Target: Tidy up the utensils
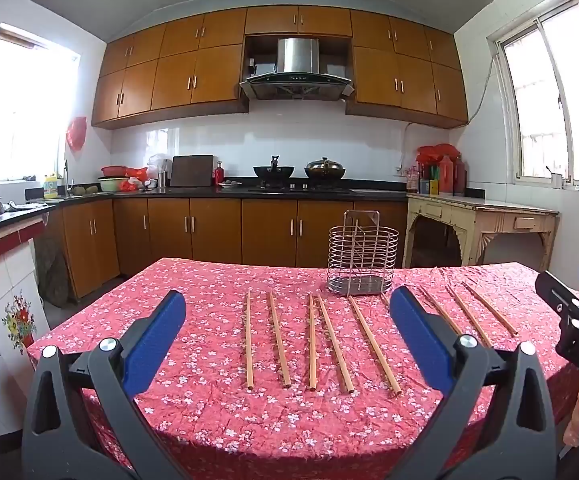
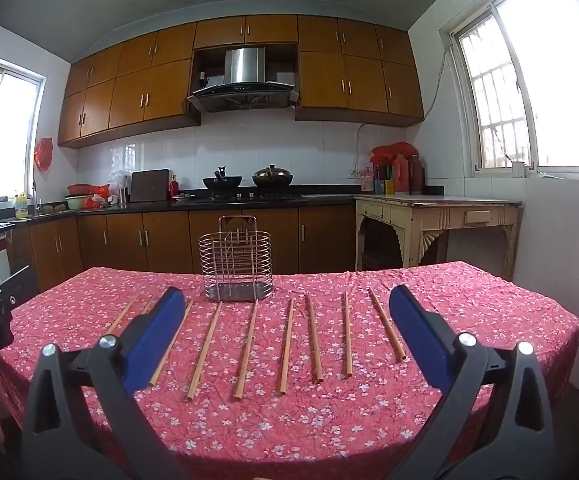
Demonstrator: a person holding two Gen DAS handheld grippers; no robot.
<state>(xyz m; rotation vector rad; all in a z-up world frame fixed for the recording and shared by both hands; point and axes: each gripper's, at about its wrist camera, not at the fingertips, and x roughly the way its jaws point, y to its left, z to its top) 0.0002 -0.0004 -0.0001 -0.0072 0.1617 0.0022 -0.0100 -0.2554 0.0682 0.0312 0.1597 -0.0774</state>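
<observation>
Left wrist view shows my left gripper (image 1: pixel 287 326) with jaws spread wide and empty, hovering at the near edge of the table; the wooden chopsticks (image 1: pixel 331 344) lie ahead, between and beyond the blue pads (image 1: pixel 153 344). My right gripper (image 2: pixel 285 326) is equally wide, holding nothing. Slim, round, pale sticks lie side by side on a crinkled red floral tablecloth (image 2: pixel 273 424). Behind them stands an oval metal wire holder (image 2: pixel 235 266).
</observation>
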